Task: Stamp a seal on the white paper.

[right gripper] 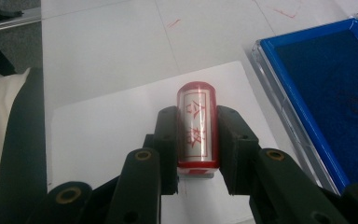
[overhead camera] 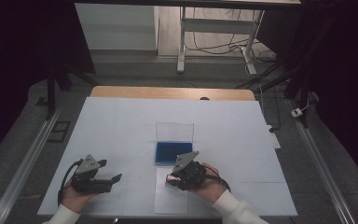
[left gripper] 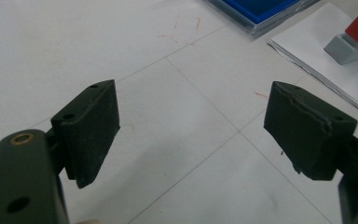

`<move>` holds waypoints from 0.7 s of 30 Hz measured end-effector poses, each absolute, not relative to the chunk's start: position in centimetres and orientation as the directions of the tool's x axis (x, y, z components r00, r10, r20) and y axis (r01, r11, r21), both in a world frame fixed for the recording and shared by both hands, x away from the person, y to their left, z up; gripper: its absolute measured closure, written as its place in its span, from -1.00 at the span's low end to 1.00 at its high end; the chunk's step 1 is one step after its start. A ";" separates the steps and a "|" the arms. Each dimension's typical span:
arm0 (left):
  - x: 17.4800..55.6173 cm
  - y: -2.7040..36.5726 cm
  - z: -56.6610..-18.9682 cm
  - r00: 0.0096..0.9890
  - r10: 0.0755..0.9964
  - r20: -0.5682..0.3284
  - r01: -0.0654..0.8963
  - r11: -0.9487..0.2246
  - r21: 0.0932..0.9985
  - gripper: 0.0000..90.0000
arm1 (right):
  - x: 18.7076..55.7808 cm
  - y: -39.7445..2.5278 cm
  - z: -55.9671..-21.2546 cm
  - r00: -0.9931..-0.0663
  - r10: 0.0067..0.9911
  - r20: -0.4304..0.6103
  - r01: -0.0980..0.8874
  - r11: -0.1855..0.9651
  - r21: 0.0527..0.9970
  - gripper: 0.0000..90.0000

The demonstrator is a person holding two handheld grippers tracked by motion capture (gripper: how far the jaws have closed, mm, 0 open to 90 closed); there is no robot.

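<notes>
The right tool [right gripper: 196,144] grips a red stamp [right gripper: 196,128] over the white paper sheet [right gripper: 107,135], its long axis running away from the hand. The blue ink pad [right gripper: 328,98] lies just beyond. The left tool [left gripper: 191,130] gapes wide on the bench [overhead camera: 121,126].

Ink pad [overhead camera: 173,152] just behind paper sheet [overhead camera: 170,198]

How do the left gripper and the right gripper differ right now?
The left gripper is open and holds nothing; the right gripper is shut on the red stamp. The left gripper hovers over bare table; the right gripper is over the white paper beside the blue ink pad. Both have black jaws.
</notes>
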State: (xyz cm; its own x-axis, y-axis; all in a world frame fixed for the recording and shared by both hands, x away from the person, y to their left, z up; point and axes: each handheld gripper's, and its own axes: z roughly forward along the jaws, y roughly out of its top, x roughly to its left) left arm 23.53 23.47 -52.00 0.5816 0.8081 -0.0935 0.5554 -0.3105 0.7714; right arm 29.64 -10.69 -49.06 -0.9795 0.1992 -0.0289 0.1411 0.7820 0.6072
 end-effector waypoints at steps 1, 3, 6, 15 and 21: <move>23.5 23.5 -52.0 0.581 0.808 -0.094 0.556 -0.310 0.772 -0.60 | 29.6 -10.7 -49.0 -0.980 0.198 -0.028 0.141 0.783 0.606 0.56; 23.5 23.5 -52.0 0.581 0.809 -0.094 0.556 -0.309 0.772 -0.60 | 29.6 -10.7 -49.1 -0.980 0.198 -0.029 0.140 0.782 0.608 0.56; 23.5 23.5 -52.0 0.580 0.809 -0.093 0.555 -0.309 0.772 -0.60 | 29.6 -10.7 -49.1 -0.979 0.200 -0.028 0.141 0.780 0.610 0.56; 23.5 23.5 -52.0 0.580 0.809 -0.092 0.555 -0.310 0.772 -0.60 | 29.6 -10.6 -49.1 -0.977 0.210 -0.026 0.152 0.783 0.603 0.56; 23.5 23.5 -52.0 0.580 0.810 -0.091 0.555 -0.311 0.771 -0.60 | 29.5 -10.6 -49.1 -0.975 0.219 -0.023 0.161 0.781 0.604 0.56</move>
State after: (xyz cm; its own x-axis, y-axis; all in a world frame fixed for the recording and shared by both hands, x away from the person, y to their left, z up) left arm 23.47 23.50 -51.99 0.5796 0.8098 -0.0912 0.5554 -0.3108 0.7713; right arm 29.51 -10.55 -49.14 -0.9754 0.2191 -0.0225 0.1614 0.7806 0.6038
